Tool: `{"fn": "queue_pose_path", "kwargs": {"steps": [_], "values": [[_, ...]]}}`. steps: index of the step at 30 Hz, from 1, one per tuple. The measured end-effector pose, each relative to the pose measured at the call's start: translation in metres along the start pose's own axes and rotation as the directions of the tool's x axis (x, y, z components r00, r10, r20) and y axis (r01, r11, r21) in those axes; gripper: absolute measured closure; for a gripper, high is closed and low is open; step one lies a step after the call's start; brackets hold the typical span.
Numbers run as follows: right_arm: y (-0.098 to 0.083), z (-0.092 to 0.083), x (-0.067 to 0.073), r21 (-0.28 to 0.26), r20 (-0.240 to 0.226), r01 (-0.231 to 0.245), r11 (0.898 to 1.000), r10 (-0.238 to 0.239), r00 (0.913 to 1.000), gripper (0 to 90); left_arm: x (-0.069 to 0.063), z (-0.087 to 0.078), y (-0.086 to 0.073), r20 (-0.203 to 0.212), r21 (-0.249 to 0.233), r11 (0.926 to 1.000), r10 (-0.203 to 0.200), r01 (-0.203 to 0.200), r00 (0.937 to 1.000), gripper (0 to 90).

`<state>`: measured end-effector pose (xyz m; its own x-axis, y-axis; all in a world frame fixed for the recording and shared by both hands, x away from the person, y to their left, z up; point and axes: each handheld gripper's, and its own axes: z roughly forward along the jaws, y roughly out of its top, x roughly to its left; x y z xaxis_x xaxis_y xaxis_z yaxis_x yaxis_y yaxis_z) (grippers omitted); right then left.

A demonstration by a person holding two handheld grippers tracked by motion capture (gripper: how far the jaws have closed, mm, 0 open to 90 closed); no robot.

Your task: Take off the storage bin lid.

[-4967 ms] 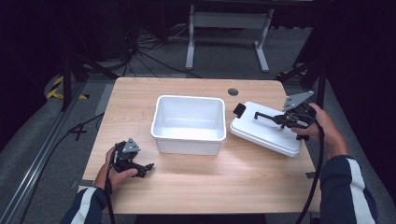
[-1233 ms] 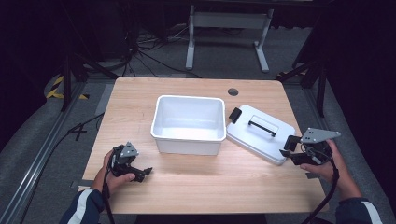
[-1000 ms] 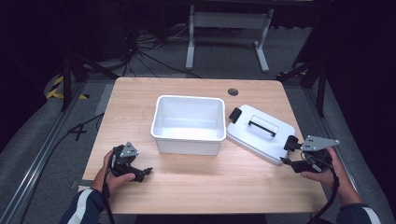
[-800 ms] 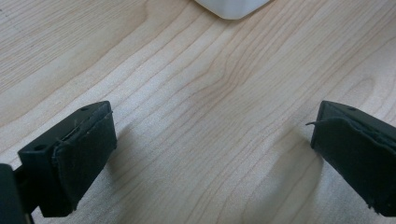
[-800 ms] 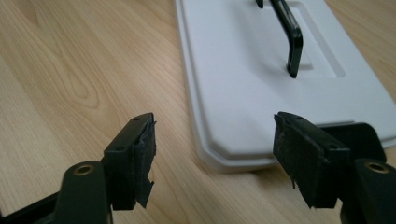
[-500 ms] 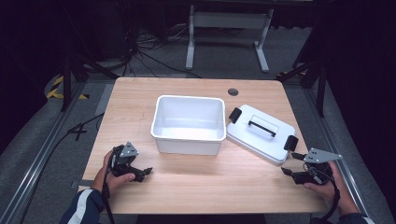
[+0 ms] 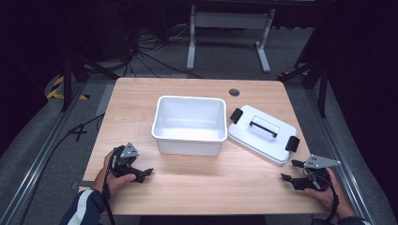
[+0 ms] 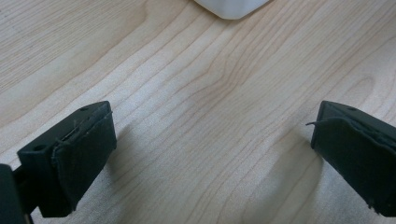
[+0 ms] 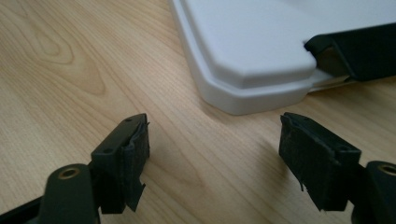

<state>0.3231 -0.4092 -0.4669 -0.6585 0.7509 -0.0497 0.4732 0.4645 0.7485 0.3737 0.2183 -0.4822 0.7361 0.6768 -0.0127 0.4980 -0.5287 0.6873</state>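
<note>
A white bin [image 7: 189, 124] stands open in the middle of the wooden table [image 7: 211, 187]. Its white lid [image 7: 263, 136], with a black handle and black end clips, lies flat to the bin's right. My right gripper [image 7: 288, 170] rests low by the table's near right corner, just short of the lid's near corner [image 9: 252, 46]. It [image 9: 215, 144] is open; its jaws have just been opening with only bare wood between them. My left gripper [image 7: 144, 175] sits open on the near left of the table. In the left gripper view [image 8: 212, 135] the bin's corner [image 8: 231, 7] lies ahead.
One of the lid's black clips [image 9: 355, 49] shows just beyond my right jaw. A round cable hole [image 7: 233, 92] sits at the table's far edge. Past the table are a metal stand's legs [image 7: 230, 28] and cables on a dark floor.
The right gripper, earlier over the lid's handle, has come back toward the near right corner and sunk to the tabletop. The lid lies still beside the bin. The left gripper has not moved.
</note>
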Motion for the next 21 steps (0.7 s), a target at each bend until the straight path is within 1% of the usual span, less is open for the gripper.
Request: {"fn": "queue_pose_path", "kwargs": {"steps": [1, 3, 5, 6, 11, 21], "values": [[-0.0010, -0.0013, -0.0008, -0.006, 0.009, -0.015, 1.000, 0.015, 0.9998, 24.5, 0.0001, 0.0000, 0.0000, 0.001, 0.000, 1.0000, 0.001, -0.001, 1.0000, 0.4], [-0.0010, -0.0006, -0.0015, 0.004, 0.018, -0.023, 1.000, 0.023, 0.9996, 23.5, 0.0002, 0.0001, 0.0000, 0.002, 0.000, 1.0000, 0.001, -0.001, 1.0000, 0.4], [-0.0009, -0.0005, -0.0018, 0.004, 0.016, -0.028, 1.000, 0.028, 0.9995, 23.3, 0.0003, 0.0002, 0.0001, 0.000, -0.001, 1.0000, 0.003, -0.003, 1.0000, 0.4], [-0.0008, -0.0004, -0.0024, 0.008, 0.013, -0.038, 0.999, 0.038, 0.9992, 23.2, 0.0002, 0.0001, 0.0000, 0.001, 0.000, 1.0000, 0.001, -0.001, 1.0000, 0.4], [-0.0008, -0.0004, -0.0024, 0.009, 0.012, -0.037, 0.999, 0.037, 0.9992, 23.1, -0.0003, 0.0001, -0.0002, -0.001, -0.002, 1.0000, -0.003, 0.003, 1.0000, 0.5], [-0.0007, -0.0003, -0.0021, 0.010, 0.017, -0.040, 0.999, 0.040, 0.9991, 22.8, -0.0001, 0.0001, -0.0001, -0.001, -0.002, 1.0000, 0.001, -0.001, 1.0000, 0.5]]}}
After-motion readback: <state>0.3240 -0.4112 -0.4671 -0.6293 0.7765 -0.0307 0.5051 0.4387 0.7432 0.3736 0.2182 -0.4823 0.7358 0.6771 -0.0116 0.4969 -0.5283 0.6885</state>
